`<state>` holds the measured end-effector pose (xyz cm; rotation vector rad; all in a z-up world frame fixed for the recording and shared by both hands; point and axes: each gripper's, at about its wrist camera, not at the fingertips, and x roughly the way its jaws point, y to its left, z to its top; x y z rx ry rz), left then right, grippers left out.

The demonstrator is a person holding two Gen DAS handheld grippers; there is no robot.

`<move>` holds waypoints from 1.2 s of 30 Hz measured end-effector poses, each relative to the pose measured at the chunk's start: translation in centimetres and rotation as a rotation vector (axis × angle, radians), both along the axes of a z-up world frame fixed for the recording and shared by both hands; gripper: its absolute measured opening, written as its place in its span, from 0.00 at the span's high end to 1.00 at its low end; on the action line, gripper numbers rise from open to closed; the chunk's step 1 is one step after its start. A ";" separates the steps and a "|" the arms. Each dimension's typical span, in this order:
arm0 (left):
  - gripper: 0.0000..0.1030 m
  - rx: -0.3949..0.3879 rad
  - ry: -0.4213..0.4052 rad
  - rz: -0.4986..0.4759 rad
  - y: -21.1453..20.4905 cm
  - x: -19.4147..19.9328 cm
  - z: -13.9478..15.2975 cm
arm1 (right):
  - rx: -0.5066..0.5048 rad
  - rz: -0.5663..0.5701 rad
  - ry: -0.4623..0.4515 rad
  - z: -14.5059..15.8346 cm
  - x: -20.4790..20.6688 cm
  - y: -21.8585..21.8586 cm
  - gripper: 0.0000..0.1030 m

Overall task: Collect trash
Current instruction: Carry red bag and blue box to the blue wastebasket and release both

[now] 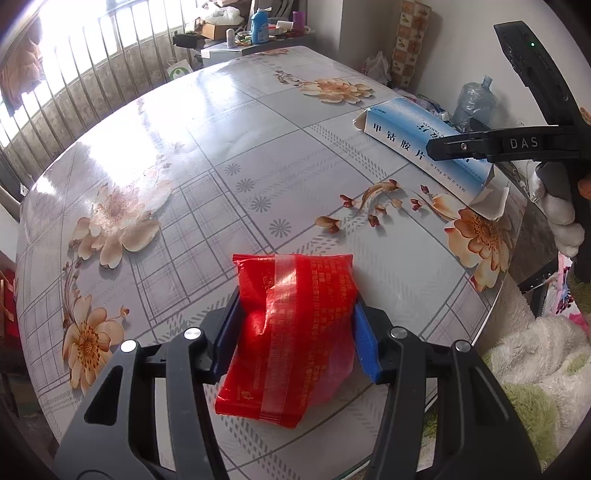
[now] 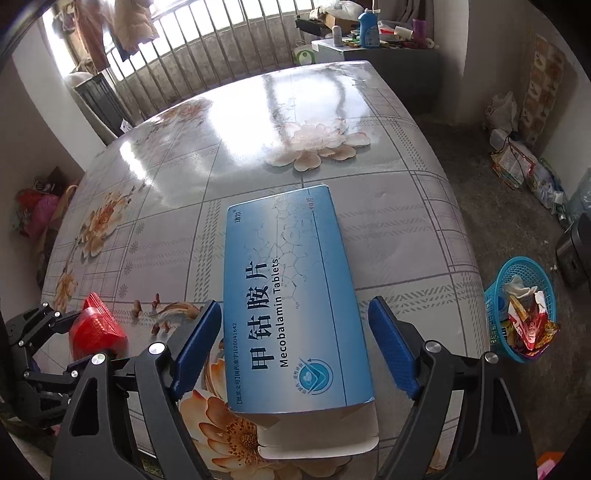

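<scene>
A red plastic packet (image 1: 295,332) with a clear tape strip lies at the near edge of the flowered table (image 1: 258,129). My left gripper (image 1: 297,299) is shut on it, both blue pads pressing its sides. The red packet (image 2: 98,328) also shows at the lower left of the right wrist view. A flat blue medicine box (image 2: 291,295) with an open white flap lies near the table's right edge. My right gripper (image 2: 295,303) straddles it, open, with a gap at the right pad. In the left wrist view, the box (image 1: 417,147) sits under a black right finger (image 1: 461,146).
A blue plastic basket (image 2: 495,306) holding wrappers stands on the floor right of the table. Bags and a large water bottle (image 1: 474,99) line the far wall. A cluttered cabinet with a blue bottle (image 1: 259,26) stands behind the table. A fluffy blanket (image 1: 535,369) lies at right.
</scene>
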<state>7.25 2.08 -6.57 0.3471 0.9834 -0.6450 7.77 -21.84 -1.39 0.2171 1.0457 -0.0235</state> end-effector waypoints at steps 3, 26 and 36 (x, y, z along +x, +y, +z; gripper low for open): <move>0.58 -0.010 0.004 0.010 0.4 0.0 0.2 | -0.045 0.055 0.017 -0.1 0.3 0.8 0.23; 0.65 -0.065 -0.027 0.047 -1.1 2.5 2.0 | 0.056 -0.055 0.001 0.4 -0.6 -1.5 0.31; 0.65 -0.045 -0.061 0.053 -1.4 2.0 2.4 | 0.101 -0.075 -0.039 1.1 -1.2 -2.4 0.31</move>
